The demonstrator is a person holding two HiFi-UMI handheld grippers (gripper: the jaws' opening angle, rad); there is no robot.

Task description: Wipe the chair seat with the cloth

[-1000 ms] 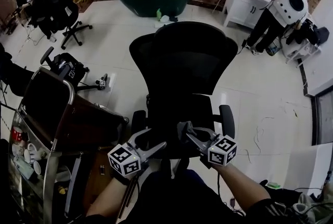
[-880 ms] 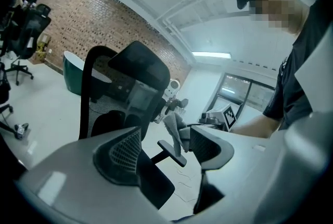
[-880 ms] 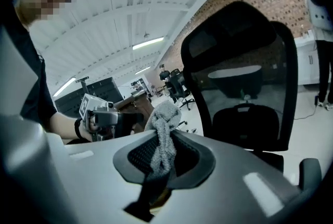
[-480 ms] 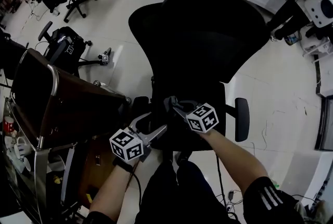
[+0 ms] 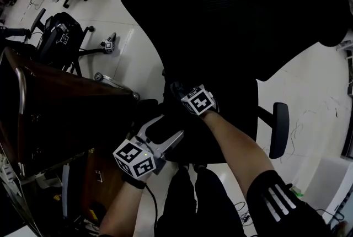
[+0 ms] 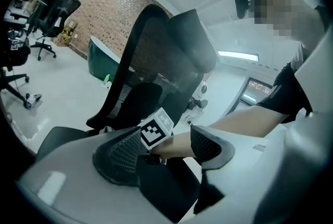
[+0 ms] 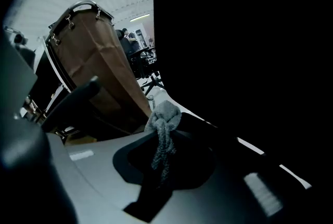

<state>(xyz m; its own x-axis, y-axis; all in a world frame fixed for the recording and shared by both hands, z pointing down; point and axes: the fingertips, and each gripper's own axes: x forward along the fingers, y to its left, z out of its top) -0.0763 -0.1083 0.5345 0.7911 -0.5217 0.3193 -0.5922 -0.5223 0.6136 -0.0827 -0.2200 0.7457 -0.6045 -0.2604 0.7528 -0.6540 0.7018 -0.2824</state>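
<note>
A black office chair fills the head view, its wide backrest (image 5: 231, 15) above the dark seat (image 5: 240, 106). My right gripper (image 5: 176, 90) reaches over the seat's left front part. It is shut on a bunched grey cloth (image 7: 163, 119), which hangs from the shut tips of the right gripper (image 7: 162, 132). The cloth is hidden in the head view. My left gripper (image 5: 165, 130) hovers open just in front of the seat edge. In the left gripper view, the right gripper's marker cube (image 6: 156, 127) shows between the left gripper's spread jaws (image 6: 166, 152).
A brown metal-framed trolley (image 5: 71, 109) stands close on the left, next to the chair's left armrest. The right armrest (image 5: 280, 128) sticks out over white floor tiles. Other office chairs (image 5: 58, 37) stand at the back left, and a dark green bathtub (image 6: 101, 56) is far off.
The view has closed in on the chair. My right gripper moved forward and left over the seat with the cloth. The left gripper stayed near the seat's front edge, still open.
</note>
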